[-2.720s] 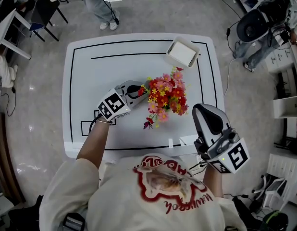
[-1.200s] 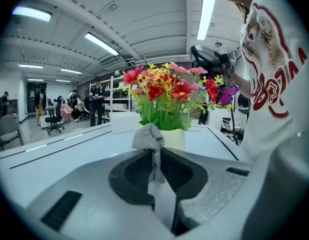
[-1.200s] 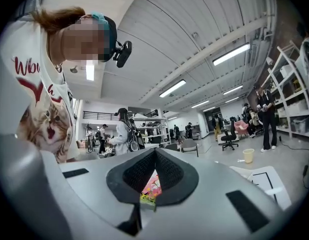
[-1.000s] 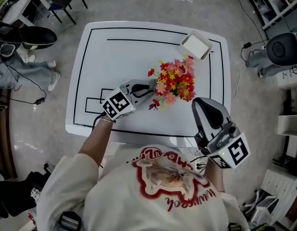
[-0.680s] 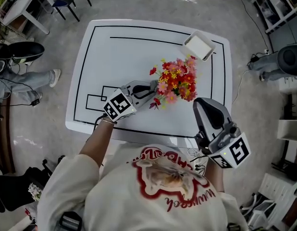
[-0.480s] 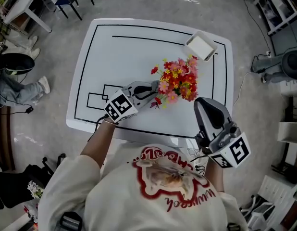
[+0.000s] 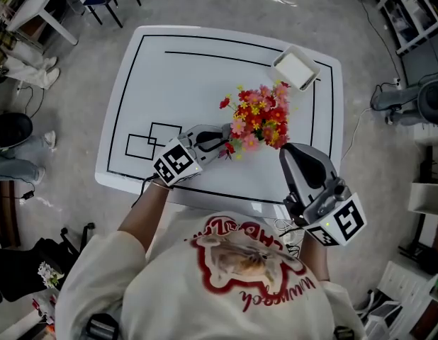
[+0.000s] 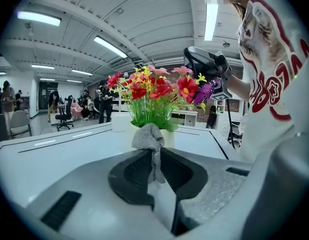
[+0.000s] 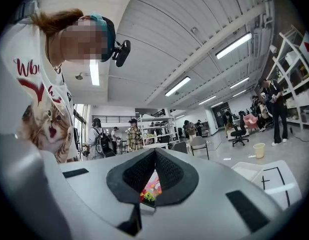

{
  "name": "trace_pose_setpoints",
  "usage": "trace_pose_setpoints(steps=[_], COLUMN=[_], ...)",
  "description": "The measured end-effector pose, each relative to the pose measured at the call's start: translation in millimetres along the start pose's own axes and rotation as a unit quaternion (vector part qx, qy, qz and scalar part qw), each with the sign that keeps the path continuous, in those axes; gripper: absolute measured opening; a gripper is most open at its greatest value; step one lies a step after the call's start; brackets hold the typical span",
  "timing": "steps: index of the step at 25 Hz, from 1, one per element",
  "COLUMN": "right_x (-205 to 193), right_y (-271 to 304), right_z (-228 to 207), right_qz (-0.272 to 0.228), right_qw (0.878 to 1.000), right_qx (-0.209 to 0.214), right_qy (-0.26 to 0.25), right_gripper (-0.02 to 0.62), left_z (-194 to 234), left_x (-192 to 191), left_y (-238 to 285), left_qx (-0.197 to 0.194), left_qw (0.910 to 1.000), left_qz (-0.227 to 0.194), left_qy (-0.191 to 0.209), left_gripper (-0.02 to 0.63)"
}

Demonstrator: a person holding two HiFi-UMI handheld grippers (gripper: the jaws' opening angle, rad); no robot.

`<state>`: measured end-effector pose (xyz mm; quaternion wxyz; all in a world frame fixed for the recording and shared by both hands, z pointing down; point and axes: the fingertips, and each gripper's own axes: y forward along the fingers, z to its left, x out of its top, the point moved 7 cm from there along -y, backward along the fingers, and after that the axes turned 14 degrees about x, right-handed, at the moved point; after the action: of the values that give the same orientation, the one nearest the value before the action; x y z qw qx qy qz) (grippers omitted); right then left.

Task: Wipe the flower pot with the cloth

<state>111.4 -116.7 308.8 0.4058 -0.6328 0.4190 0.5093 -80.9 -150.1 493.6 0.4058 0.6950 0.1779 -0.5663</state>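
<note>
Cloth point(image 8: 148, 136) pinched in closed jaws of left gripper point(image 7: 220, 139), bunched at their tips | pot point(image 8: 169, 139) just ahead of those tips, cloth against its side | right gripper point(image 7: 295, 156) jaws closed, empty, pot off to their left

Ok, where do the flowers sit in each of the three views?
Head view: flowers right of the middle of the white table, just past the left gripper.
Left gripper view: flowers at centre, above the cloth held in the jaws.
Right gripper view: flowers a small sliver low centre, seen between the jaw pads.
Shared landmark: the white table with its black lines.
</note>
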Motion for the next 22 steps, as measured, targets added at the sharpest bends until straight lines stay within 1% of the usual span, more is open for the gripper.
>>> trace_pose_setpoints(steps=[12,18,22], right_x=[-3,-4,-3], right_y=[-3,-3,-4], right_z=[-6,-8,-10], right_qz=[-0.001,0.001,0.004], right_qw=[1.000,0.999,0.999], right_qx=[0.022,0.034,0.042], right_qy=[0.005,0.007,0.006], right_gripper=[0.000,0.000,0.000], left_z=[-21,-32,-40], left_x=[5,5,7], left_y=[5,7,10], left_qx=[-0.009,-0.009,-0.010], left_qw=[0.9999,0.9999,0.9999], left_qz=[-0.006,-0.007,-0.001], left_qy=[0.004,-0.005,0.009], left_gripper=[0.041,0.041,0.043])
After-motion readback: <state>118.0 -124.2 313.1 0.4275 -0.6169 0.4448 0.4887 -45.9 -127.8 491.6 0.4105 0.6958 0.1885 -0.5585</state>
